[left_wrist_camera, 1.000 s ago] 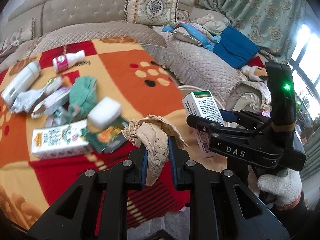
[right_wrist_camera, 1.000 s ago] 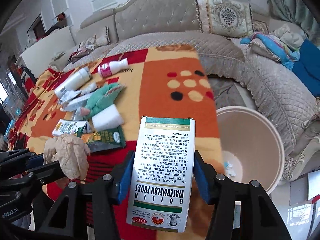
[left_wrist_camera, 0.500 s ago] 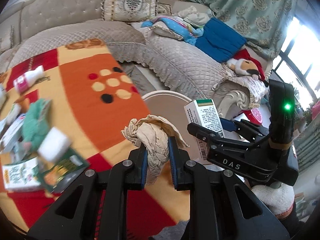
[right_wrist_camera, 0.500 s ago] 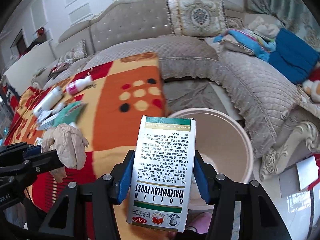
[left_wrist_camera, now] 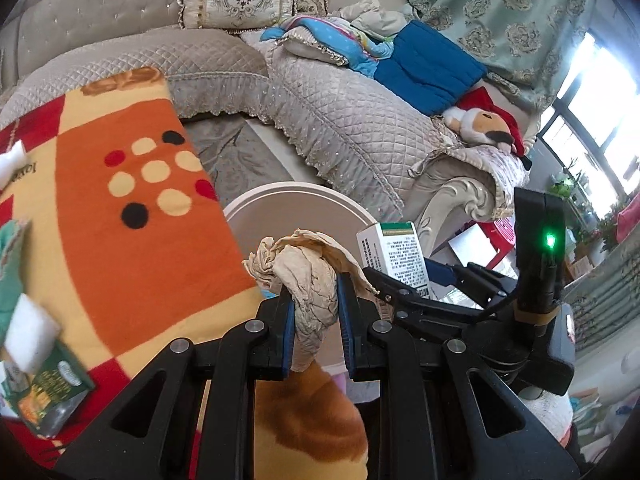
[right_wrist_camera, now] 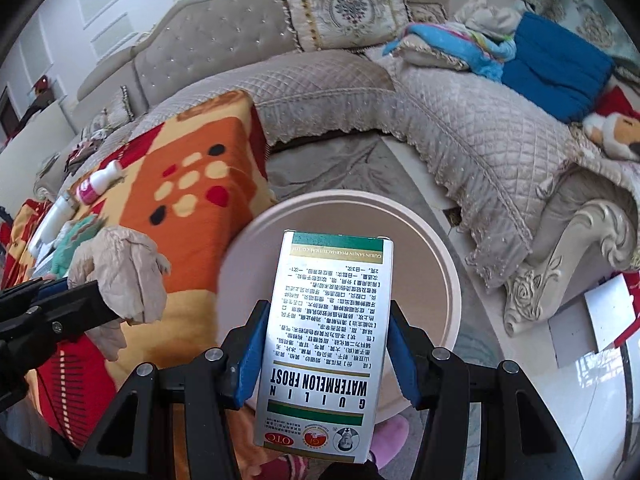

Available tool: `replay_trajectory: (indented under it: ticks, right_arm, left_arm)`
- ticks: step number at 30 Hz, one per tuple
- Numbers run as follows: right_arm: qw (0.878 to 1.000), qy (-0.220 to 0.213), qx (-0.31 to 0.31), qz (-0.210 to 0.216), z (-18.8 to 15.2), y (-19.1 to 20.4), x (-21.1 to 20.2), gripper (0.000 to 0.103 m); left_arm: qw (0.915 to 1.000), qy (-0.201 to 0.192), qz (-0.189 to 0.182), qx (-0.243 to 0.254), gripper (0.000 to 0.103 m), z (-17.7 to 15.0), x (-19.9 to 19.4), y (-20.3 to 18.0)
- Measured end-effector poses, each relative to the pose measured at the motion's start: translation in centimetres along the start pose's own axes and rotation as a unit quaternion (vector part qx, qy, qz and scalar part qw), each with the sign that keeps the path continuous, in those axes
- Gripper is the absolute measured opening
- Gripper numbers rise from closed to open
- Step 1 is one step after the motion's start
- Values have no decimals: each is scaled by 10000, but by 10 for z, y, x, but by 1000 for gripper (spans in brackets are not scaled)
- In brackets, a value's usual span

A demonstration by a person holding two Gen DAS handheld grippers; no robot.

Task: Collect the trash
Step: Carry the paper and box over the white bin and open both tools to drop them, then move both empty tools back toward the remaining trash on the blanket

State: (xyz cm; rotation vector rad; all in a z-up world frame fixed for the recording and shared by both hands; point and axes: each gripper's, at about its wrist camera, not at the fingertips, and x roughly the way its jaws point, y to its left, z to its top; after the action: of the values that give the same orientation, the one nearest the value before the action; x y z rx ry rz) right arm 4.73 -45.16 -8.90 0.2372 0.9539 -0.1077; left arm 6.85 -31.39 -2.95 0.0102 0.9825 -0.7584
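- Left wrist view: my left claw [left_wrist_camera: 316, 312] is clamped on a crumpled beige tissue [left_wrist_camera: 308, 280], which sticks up between the blue pads. The pale bin [left_wrist_camera: 296, 200] lies just ahead of the claw and slightly right, its rim showing beyond the tissue. Beside me on the right, the right claw [left_wrist_camera: 404, 284] carries a white medicine box [left_wrist_camera: 396, 256]
- I judge the wad should sit past the near rim before I part the pads, or it may land on the orange blanket [left_wrist_camera: 132, 216] to the claw's left
- Right wrist view: my right claw [right_wrist_camera: 324, 344] is clamped on the medicine box [right_wrist_camera: 324, 340], upright between the pads. The bin [right_wrist_camera: 436, 256] opens directly ahead and below
- I would release the box first, over the bin's middle, keeping both claws from colliding
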Motion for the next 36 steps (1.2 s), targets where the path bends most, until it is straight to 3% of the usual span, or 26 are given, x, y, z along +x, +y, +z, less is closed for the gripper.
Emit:
replay_trajectory:
  ticks: [10,13,15,17,20,36]
  right_arm:
    - [9996,233,135,32,-2,-15,28,54]
    - [9993,289,227,28,-2,-19,31,54]
    - [9989,330,344,22,-2,-23,34,54]
    - [9984,361,430,36,-1,-27,36,55]
    - [9984,404,404,-36,-2,-26,37,62]
    - [9996,243,106,138,-1,11,15,67]
  left_arm:
    - [9998,90,33,-194,18,5,30,3]
    - [9998,96,54,-182,34,5,33,3]
    - [9997,77,25,-226,56,5,33,4]
    - [9994,39,-63,-323,60,5,33,7]
    - [9995,29,-4,-319,61,6,31,7]
    - [9989,-124,335,-319,61,-10,-6,19]
